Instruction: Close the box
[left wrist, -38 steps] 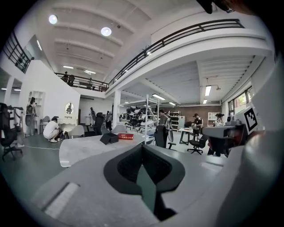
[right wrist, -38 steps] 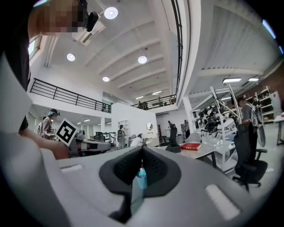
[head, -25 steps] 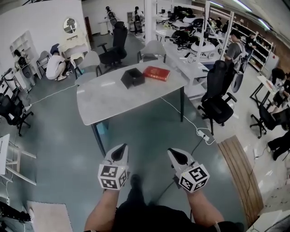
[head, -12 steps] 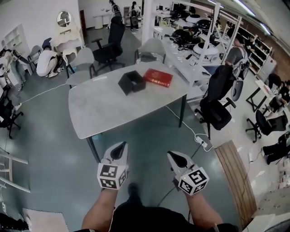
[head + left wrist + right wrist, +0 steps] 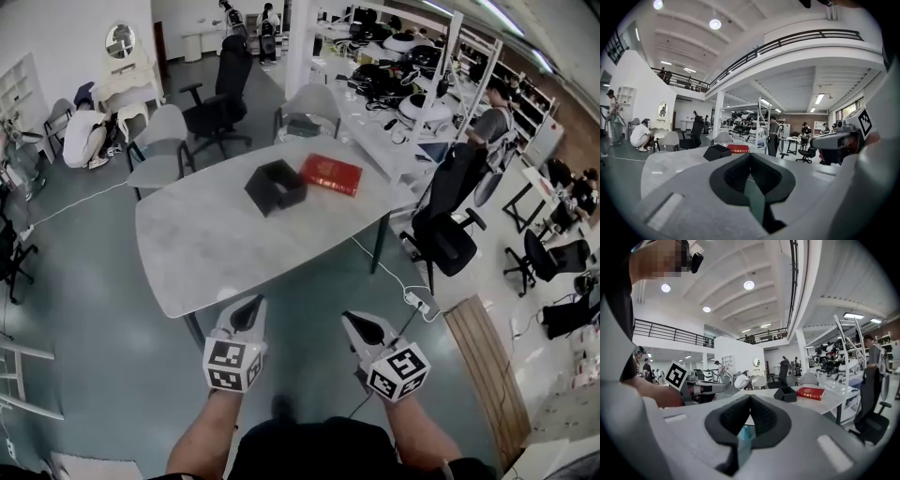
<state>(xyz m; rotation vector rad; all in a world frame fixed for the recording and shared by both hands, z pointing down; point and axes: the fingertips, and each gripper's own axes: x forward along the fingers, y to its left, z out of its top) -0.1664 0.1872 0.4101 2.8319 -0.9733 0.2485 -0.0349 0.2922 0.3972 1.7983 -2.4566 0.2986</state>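
1. Two grippers sit nearest us, and both are empty. The left gripper (image 5: pixel 249 307) has its jaws pressed together with nothing between them, and the jaws of the right gripper (image 5: pixel 356 321) likewise meet on nothing.
2. Both hang above the floor, side by side, short of the near edge of the table (image 5: pixel 202 258) and pointing ahead toward it.
3. We judge that the coming move turns on the reach. The box (image 5: pixel 275 186) lies straight ahead, well apart from both grippers, across most of the tabletop toward its far side. It sits a little to the left of the line midway between the grippers, so the left gripper is slightly nearer to it.
4. The box is small, black and squarish, with its top open. It is turned so that a corner faces us. Its inside is dark and we cannot tell whether anything lies in it.
5. Just beside the box on its right lies a flat red piece (image 5: pixel 330 173) with a gold mark on top. Its long axis runs roughly left to right across our view.
6. We take the flat red piece to be the lid, though we cannot be sure. It is on the right gripper's side.
7. No part of the closing looks done yet, since the box stands open and neither gripper is near it.
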